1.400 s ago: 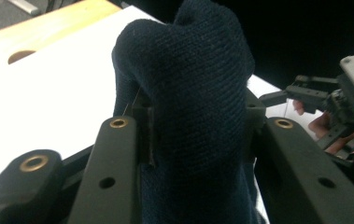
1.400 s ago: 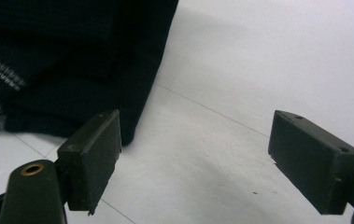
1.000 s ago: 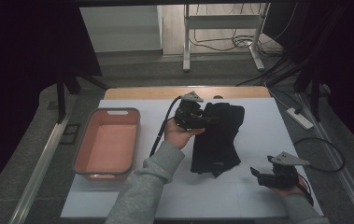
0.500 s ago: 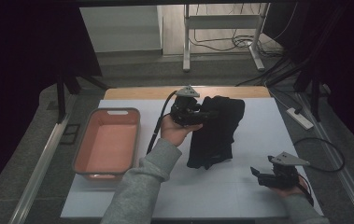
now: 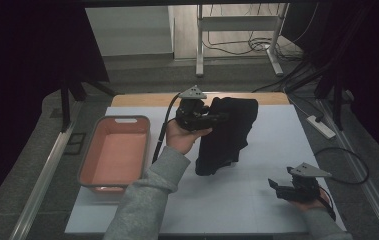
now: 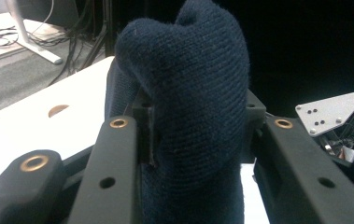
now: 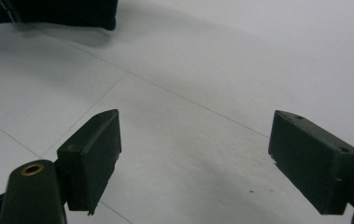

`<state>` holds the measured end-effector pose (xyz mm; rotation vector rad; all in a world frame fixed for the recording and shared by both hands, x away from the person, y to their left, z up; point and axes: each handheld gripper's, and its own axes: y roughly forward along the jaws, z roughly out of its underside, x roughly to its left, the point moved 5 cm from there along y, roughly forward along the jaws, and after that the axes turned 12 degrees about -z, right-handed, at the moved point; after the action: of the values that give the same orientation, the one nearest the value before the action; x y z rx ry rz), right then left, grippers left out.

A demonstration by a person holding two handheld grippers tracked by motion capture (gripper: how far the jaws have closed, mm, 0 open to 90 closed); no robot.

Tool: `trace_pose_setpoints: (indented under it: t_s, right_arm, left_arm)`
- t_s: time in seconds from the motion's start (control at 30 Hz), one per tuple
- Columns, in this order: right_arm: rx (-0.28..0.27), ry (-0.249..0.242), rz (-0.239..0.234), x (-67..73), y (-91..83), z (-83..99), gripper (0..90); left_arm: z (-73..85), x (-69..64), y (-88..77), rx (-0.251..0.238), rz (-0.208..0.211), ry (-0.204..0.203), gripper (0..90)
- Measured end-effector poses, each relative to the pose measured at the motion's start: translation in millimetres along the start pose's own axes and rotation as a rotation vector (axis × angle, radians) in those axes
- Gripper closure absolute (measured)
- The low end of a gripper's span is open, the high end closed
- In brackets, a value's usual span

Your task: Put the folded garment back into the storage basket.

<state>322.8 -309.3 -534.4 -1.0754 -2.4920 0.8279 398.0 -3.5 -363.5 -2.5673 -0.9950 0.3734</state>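
Hanging lengthwise | dark cloth (image 5: 225,134) | top pinched in left tool (image 5: 212,118)

This looks like a lab or recording studio set up for filming. A table (image 5: 257,200) under a plain white sheet stands among black curtains (image 5: 22,45) at nine and three o'clock. At twelve o'clock a metal stand (image 5: 237,35) rises from a bare floor strewn with loose cables (image 5: 257,47); a power strip (image 5: 321,126) lies at two o'clock.
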Motion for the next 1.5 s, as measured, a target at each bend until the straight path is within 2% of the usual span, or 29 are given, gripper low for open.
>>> trace_pose_setpoints:
  t_s: [1.23, 1.5]
  right_arm:
    - [0.0, 0.004, 0.006, -1.5, -0.3, 0.4, 17.7]
    - [-0.015, 0.023, 0.0, -1.7, -1.7, -0.8, 17.6]
  left_arm:
    - [-8.5, 25.5, -47.0, -0.064, -0.078, -0.028, 61.8]
    - [-7.2, 30.1, -53.2, -0.07, -0.092, -0.038, 61.8]
